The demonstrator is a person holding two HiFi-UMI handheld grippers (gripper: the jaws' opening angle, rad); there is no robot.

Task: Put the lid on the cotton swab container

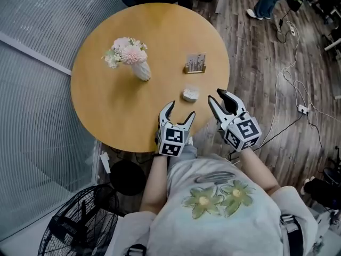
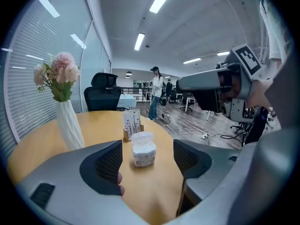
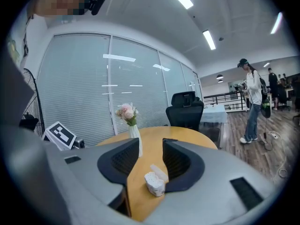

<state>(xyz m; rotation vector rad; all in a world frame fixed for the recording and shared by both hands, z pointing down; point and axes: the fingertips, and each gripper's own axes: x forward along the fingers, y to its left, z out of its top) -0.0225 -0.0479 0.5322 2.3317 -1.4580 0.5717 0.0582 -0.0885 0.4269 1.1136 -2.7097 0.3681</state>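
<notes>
While left gripper [image 1: 180, 111] and right gripper [image 1: 217, 97] gape empty, brace the cotton swab container [image 1: 191, 94], then fold lid [image 3: 158, 171] down.

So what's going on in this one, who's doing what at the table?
A person stands at a round wooden table with a gripper in each hand. The left gripper and the right gripper are both open and empty. They are held near the table's edge and aimed at the small cotton swab container, which neither touches. Its lid looks flipped up, not yet closed. A vase of flowers and a card holder stand farther back.
</notes>
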